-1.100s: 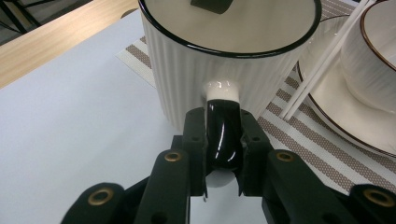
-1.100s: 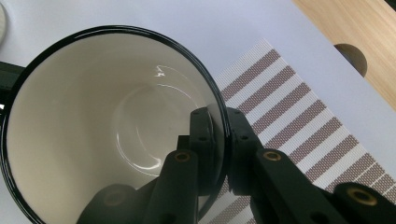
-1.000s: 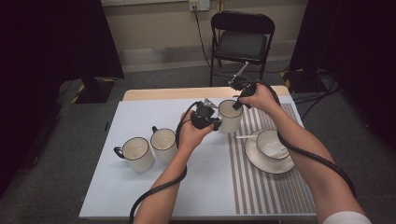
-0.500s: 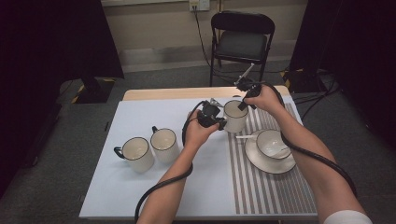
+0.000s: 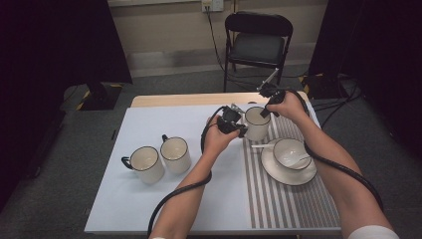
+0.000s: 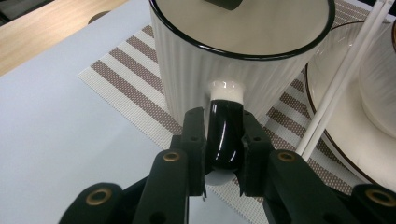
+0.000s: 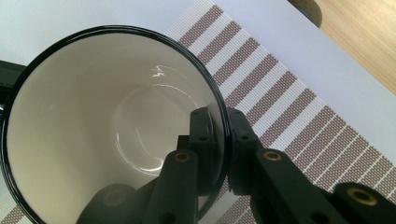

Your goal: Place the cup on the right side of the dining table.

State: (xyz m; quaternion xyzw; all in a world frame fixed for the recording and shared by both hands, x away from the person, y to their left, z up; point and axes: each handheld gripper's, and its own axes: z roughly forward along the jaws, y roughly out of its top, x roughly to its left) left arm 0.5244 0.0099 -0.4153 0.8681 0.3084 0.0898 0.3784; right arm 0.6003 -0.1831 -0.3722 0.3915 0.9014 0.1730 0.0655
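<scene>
Since a second ago both hands have carried the ribbed mug (image 5: 257,123) a little nearer the bench's near edge, over the striped mat (image 5: 278,199) toward the far right corner; the left claw (image 6: 223,140) stays clamped on its black handle (image 6: 224,135); the right claw (image 7: 217,135) stays pinched on its rim; no writing is legible.

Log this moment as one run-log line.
left gripper: shut on mug handle | right gripper: shut on mug rim | mug: over striped mat

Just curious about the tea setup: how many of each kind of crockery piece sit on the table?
Mugs: 3 (held mug, second mug, third mug)
Bowl: 1
Saucer: 1
Spoon: 1
Total: 6
</scene>
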